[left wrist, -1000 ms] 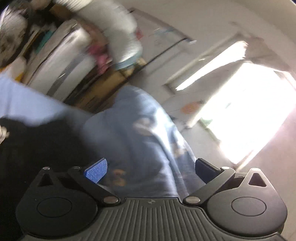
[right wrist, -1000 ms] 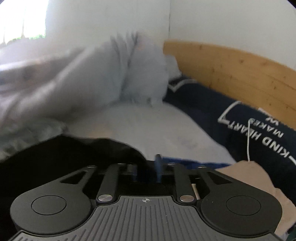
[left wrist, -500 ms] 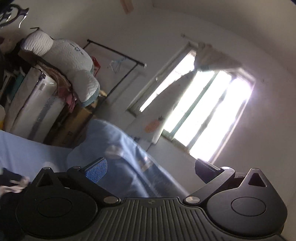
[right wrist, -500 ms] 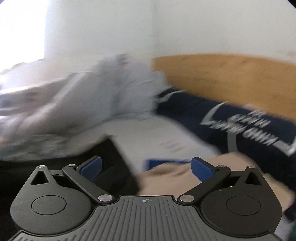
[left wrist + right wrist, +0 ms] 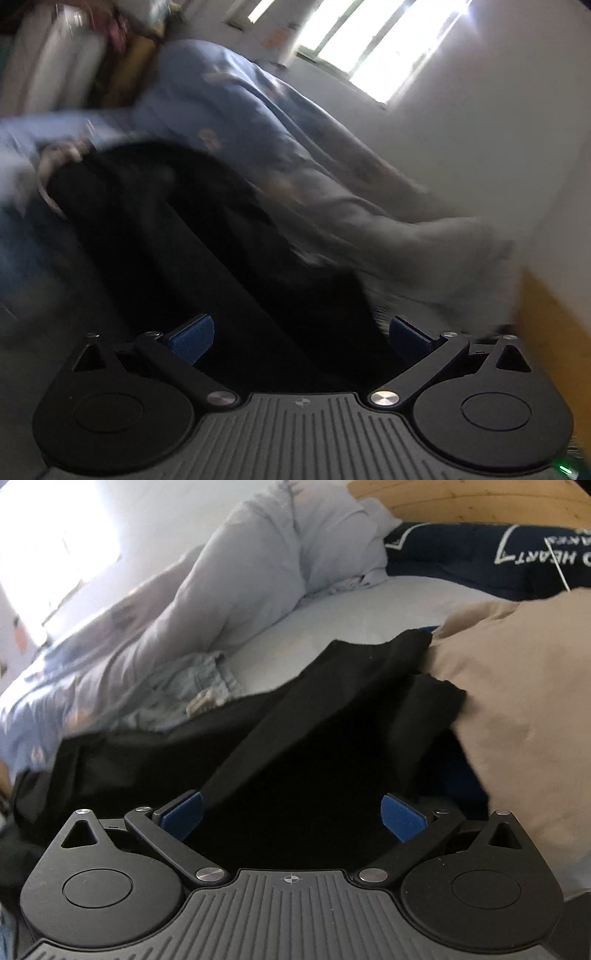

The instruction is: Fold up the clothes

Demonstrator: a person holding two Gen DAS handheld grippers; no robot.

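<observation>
Here both grippers' fingers (image 5: 192, 338) (image 5: 402, 821) gape wide, released, above the black garment (image 5: 332, 738).

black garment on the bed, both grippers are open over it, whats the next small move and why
Probably lower the right gripper onto the near edge of the black garment and close on it. Both it and the left gripper stand open with nothing pinched, and the garment lies rumpled against the tan garment, so it needs gripping before any fold.
</observation>
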